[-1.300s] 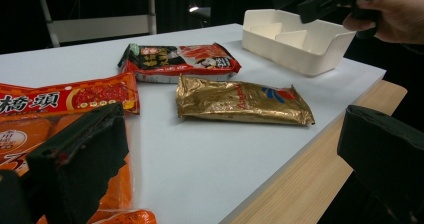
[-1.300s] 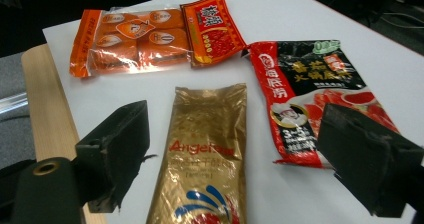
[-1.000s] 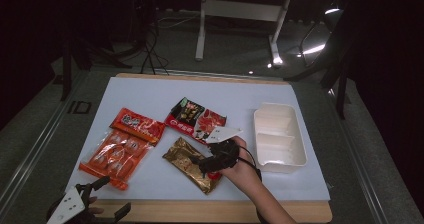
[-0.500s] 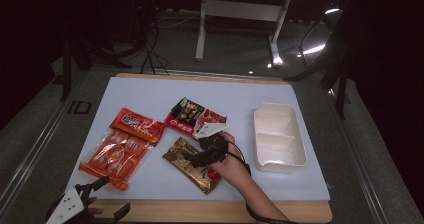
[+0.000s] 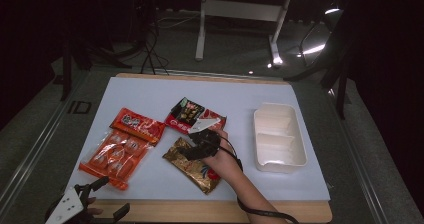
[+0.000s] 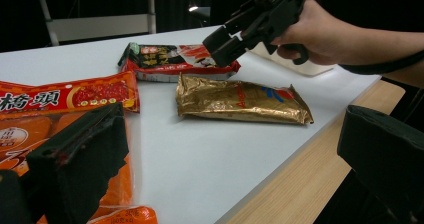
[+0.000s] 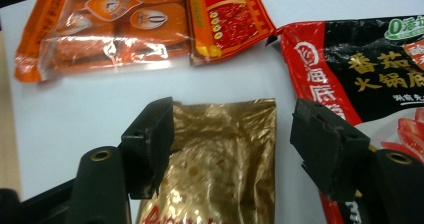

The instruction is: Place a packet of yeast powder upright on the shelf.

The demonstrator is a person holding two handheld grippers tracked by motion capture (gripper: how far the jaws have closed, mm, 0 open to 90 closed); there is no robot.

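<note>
Gold packet lies flat on the white mat, near-centre, touching nothing else. Right gripper poised over its far-left end, jaws wide apart, straddling the packet's width, gripping nothing. Red-and-black packet just beyond. Orange packets to the left. White tray to the right. Left gripper at the near-left edge, jaws apart, empty.

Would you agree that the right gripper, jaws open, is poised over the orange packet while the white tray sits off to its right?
Not quite: the right gripper is poised over the gold packet, not the orange one, as the right gripper view shows with its open jaws straddling the gold foil. The white tray does sit off to its right in the high view.
</note>
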